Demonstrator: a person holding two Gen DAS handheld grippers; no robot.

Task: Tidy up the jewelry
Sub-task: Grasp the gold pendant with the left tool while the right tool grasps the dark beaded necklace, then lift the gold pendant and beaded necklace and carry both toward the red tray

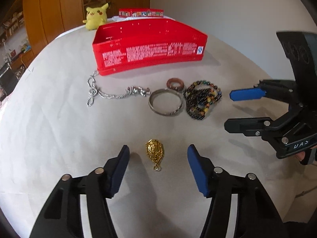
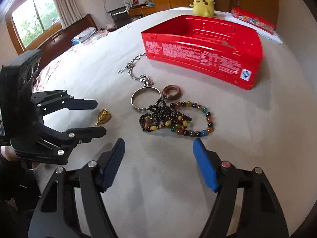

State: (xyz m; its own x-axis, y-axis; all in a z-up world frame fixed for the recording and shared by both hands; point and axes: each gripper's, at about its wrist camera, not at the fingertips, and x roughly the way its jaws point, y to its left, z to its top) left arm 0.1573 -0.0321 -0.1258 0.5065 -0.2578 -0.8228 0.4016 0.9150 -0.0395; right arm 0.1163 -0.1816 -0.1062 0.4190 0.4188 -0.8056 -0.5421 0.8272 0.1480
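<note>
A gold pendant lies on the white tabletop between the open fingers of my left gripper; it also shows in the right wrist view. Behind it lie a silver bangle, a brown ring, a pile of beaded bracelets and a silver chain necklace. An open red tin box stands behind them, empty as far as seen. My right gripper is open and empty, just short of the beaded bracelets.
A yellow Pikachu plush and a red tin lid sit at the table's far edge. The right gripper's body stands at the right of the left wrist view. A bed and window lie beyond the table.
</note>
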